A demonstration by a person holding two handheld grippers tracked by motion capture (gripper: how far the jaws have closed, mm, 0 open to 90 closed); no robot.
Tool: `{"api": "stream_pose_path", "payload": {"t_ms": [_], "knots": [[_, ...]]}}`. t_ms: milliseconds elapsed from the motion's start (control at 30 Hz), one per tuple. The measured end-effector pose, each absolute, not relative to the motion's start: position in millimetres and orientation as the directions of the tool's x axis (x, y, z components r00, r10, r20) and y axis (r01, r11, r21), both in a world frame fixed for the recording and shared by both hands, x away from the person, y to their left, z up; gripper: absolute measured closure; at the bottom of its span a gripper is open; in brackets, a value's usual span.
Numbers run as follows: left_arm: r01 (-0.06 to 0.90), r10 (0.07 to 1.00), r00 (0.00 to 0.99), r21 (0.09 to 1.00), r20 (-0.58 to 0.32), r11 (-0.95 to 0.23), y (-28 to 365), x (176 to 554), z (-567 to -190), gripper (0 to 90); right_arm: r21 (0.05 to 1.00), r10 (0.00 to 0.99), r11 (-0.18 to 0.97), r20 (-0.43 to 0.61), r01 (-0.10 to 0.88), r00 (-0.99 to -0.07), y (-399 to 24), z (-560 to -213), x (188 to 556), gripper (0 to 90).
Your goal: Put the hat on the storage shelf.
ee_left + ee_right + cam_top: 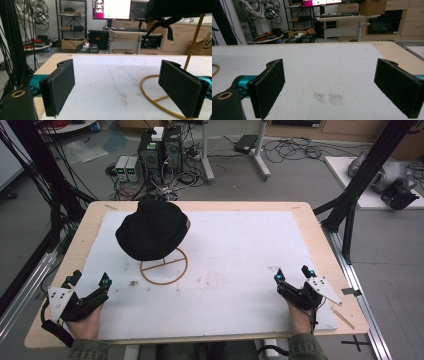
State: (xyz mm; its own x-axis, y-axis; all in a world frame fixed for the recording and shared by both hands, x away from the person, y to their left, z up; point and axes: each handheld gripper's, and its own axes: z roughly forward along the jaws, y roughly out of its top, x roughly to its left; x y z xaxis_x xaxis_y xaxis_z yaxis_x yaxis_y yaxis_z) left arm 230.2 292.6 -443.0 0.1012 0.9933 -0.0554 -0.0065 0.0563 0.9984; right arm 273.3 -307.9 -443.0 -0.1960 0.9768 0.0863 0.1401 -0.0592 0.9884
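At lower left I have the left gripper [90, 282] released, empty on the tabletop [250, 250]. Upper left of centre, the black hat [152, 229] sits on its stand [165, 267]. Lower right, my right gripper [292, 274] is released too.

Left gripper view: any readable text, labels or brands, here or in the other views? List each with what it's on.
"SF", cut off by the frame edge: on the cardboard box at far right.
Monitor screen: text too small and blurred to read.
High view and right gripper view: nothing legible.
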Motion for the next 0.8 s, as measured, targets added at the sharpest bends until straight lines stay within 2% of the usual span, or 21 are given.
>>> {"api": "stream_pose_path", "payload": {"t_ms": [500, 800], "knots": [[0.0, 0.99, 0.13, 0.999, -0.044, 0.044, 286.7, 232.4, -444.8, 14.5, 0.988, 0.976, -0.061, 0.088, 0.139, -0.2, -308.9, -443.0, 272.1, 9.0], [0.006, 0.99, 0.12, 0.998, -0.07, 0.069, 290.2, 233.3, -445.7, 14.5, 0.987, 0.975, -0.068, 0.096, 0.147, -0.199, -308.7, -443.1, 271.2, 9.0]]}}
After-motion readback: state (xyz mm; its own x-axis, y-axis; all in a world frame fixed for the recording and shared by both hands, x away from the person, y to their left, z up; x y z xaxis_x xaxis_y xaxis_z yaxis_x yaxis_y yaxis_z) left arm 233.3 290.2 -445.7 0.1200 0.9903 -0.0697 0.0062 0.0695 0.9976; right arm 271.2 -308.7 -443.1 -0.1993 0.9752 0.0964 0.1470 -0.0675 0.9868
